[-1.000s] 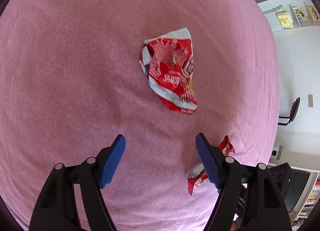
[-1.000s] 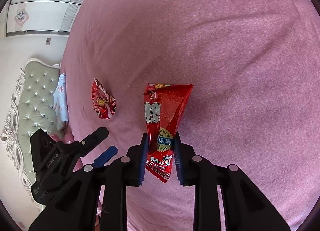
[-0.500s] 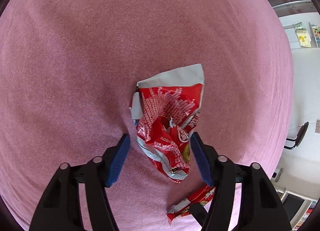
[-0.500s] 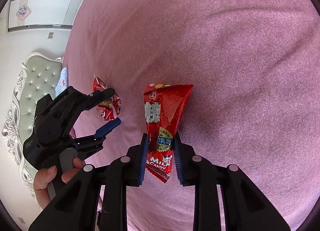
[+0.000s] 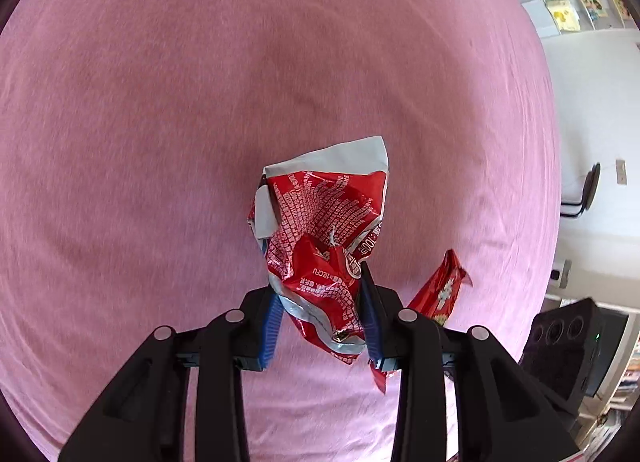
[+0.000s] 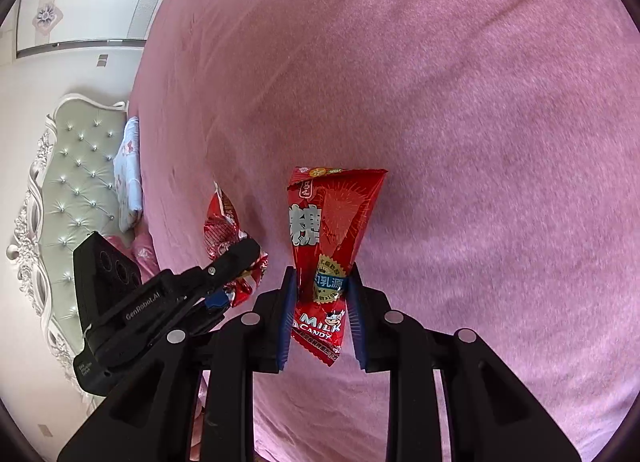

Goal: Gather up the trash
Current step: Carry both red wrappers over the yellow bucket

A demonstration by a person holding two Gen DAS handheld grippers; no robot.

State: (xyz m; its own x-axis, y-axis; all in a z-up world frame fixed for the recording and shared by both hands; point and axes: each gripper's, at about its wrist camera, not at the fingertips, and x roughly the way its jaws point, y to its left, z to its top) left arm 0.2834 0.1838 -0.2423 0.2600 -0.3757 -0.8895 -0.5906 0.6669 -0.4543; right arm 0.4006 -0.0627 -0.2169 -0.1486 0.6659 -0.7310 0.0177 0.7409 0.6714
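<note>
Wrappers (image 5: 324, 246) (image 6: 328, 258) over pink bedspread (image 5: 160, 122)

My left gripper (image 5: 322, 320) covers the lower edges of the crumpled wrapper (image 5: 324, 230), and its right finger hides the middle of the candy bag (image 5: 438, 290) behind it. In the right wrist view, the crumpled wrapper (image 6: 220, 230) is half hidden by my left gripper (image 6: 224, 286). Small print on both is unreadable.
</note>
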